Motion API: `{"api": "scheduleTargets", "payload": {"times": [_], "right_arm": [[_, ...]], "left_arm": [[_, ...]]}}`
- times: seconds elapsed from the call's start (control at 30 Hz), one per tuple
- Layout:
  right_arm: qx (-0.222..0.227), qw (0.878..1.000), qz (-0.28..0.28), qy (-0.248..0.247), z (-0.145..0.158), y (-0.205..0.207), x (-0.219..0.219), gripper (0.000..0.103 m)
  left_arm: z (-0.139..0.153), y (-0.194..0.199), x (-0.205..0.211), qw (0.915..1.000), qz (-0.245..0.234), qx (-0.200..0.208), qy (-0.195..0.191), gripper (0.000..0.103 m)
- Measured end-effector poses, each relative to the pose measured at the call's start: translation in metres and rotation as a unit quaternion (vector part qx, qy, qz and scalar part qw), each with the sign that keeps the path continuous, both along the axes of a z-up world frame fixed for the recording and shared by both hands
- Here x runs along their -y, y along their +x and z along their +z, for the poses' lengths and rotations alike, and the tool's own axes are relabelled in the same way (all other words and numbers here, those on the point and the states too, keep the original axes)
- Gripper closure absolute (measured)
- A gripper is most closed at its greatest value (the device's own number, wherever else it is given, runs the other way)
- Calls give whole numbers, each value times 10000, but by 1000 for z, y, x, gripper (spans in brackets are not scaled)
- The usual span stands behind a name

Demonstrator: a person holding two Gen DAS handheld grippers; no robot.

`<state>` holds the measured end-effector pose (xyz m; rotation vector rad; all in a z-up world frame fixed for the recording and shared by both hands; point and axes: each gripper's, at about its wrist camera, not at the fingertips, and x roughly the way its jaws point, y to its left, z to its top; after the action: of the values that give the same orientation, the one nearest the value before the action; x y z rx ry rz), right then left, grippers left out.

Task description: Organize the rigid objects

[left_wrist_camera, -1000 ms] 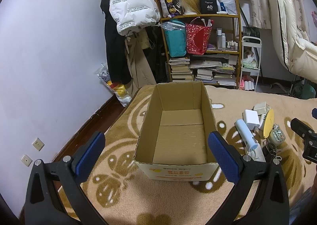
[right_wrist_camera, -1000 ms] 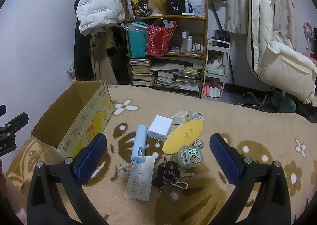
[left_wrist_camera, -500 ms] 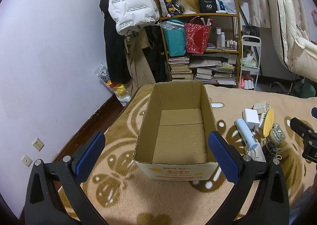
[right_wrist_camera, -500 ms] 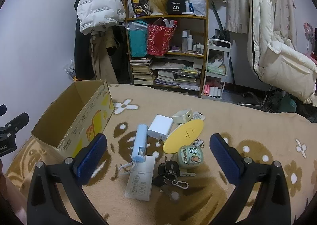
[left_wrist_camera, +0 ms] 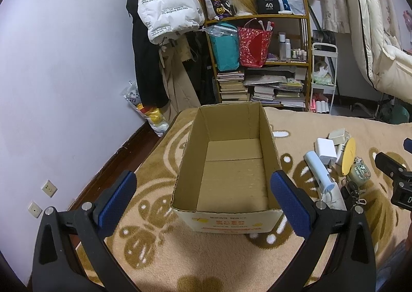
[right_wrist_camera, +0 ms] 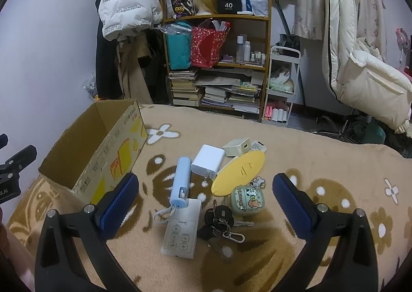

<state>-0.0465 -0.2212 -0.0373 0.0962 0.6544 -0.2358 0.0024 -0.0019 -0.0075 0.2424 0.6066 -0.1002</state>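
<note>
An empty cardboard box stands open on the flowered blanket. My left gripper hangs open just in front of it, nothing between its blue pads. Right of the box lies a cluster: a light blue cylinder device, a white charger, a cream adapter, a yellow oval plate, a green cartoon case, a bunch of keys and a white remote. My right gripper is open above the near side of this cluster.
A bookshelf with bags, books and bottles stands at the back, coats hang to its left, and a white cart and a cream chair sit to its right. The blanket's left edge drops to wooden floor.
</note>
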Motion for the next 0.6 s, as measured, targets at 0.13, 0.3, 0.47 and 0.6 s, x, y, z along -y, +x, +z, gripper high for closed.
{"api": "scheduleTargets", "payload": {"times": [0.13,0.3,0.47,0.6], "right_arm": [[-31,10000,-16,-2,-2,1,0,0],[-143,9999,-62,22,-3,11,6,0],[-255,9996,-129,80,-7,22,17,0],[-347,9991,-235,79,-12,30,27,0]], "left_arm": [[-2,5,1,10000,33,-74,1,0],[-6,20,-3,9993,-13,-338,-145,0],[-10,36,-5,9988,28,-475,-135,0],[-18,54,-8,9973,111,-708,-127,0]]}}
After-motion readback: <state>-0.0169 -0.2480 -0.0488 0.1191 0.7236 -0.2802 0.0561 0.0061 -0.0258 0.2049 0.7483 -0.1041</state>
